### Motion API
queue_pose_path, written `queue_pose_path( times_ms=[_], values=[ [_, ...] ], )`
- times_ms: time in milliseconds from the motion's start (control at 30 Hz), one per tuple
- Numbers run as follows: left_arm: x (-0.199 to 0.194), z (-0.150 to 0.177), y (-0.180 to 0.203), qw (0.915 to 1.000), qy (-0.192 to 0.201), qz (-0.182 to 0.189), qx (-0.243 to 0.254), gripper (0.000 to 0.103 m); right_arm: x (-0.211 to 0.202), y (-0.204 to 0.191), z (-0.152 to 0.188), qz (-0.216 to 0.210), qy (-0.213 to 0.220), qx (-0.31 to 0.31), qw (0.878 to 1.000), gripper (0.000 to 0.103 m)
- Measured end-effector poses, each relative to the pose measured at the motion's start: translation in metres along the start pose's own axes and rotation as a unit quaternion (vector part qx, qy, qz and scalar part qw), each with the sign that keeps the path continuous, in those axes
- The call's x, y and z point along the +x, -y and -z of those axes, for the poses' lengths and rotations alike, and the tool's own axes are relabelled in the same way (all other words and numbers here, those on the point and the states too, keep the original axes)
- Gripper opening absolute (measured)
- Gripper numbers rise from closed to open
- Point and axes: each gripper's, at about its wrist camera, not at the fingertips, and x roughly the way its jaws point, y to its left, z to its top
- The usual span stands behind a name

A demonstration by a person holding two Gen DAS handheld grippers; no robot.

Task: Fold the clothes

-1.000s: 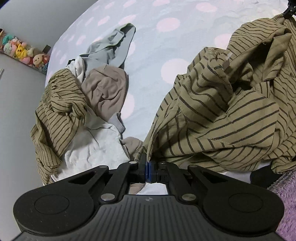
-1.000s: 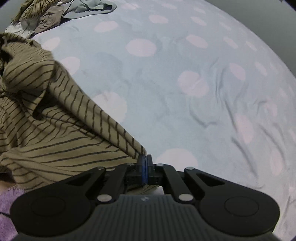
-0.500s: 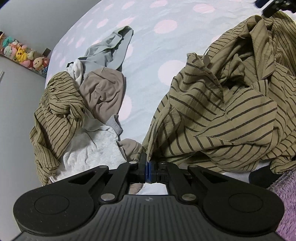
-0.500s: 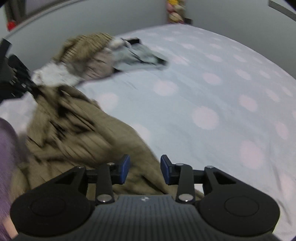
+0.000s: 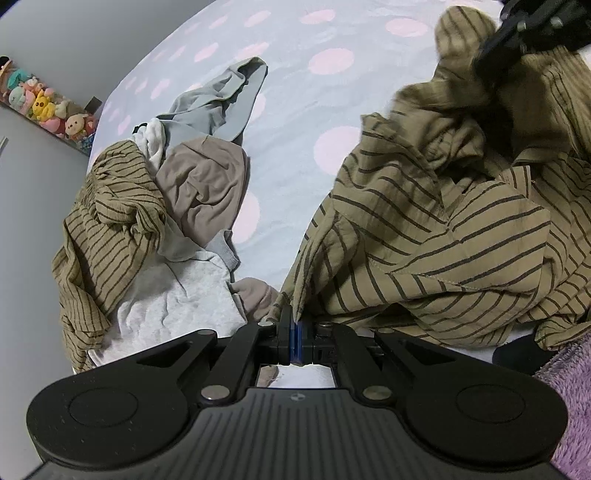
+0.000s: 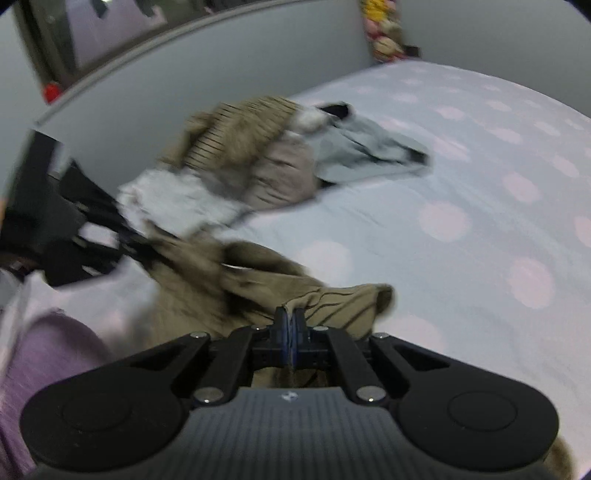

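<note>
The left gripper (image 5: 295, 334) was clamped on a hem of the striped shirt (image 5: 443, 236), its blue pads pressed together with the cloth edge pinched between them. The shirt lay crumpled on the polka-dot bedsheet (image 5: 295, 110), near the bed's front edge, bunched into deep folds and partly lifted at its far side.

The right gripper (image 6: 290, 332) was also closed on the striped shirt (image 6: 332, 299), with a fold of the tan fabric caught between its fingers. In the left wrist view this gripper (image 5: 517, 29) showed at the upper right, blurred, at the shirt's raised far portion. In the right wrist view the left gripper (image 6: 74, 229) showed at the left, dark and blurred, at the other end of the same garment.

A pile of unfolded clothes (image 5: 147, 221) sat on the sheet near the bed's far side edge, apart from the held shirt: a second striped garment (image 5: 107, 221), a taupe garment (image 5: 203, 184), a grey-blue garment (image 5: 221, 107) and a pale grey garment (image 5: 173, 295), overlapping each other.

A purple fleece sleeve (image 5: 569, 387) showed at the lower right of the left wrist view. Stuffed toys (image 5: 44, 110) lined a ledge beyond the bed. The right wrist view was motion-blurred; fine detail there could not be read.
</note>
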Motion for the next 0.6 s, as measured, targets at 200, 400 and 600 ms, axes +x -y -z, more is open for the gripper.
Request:
queue_pose_path(
  times_ms=[200,400,600],
  values=[
    [0.002,0.004,0.001,0.9999,0.003,0.007,-0.006,0.000,0.065,-0.039,0.009,-0.008,-0.050,-0.039,0.998,0.003],
    [0.006,0.006,0.001,0.9999,0.004,0.013,-0.008,0.000,0.074,-0.036,0.023,-0.005,-0.060,-0.058,0.997,0.016],
    [0.013,0.007,-0.001,0.9998,0.000,0.017,-0.005,0.000,0.003,-0.020,0.023,-0.013,-0.030,-0.109,0.993,0.035]
  ],
)
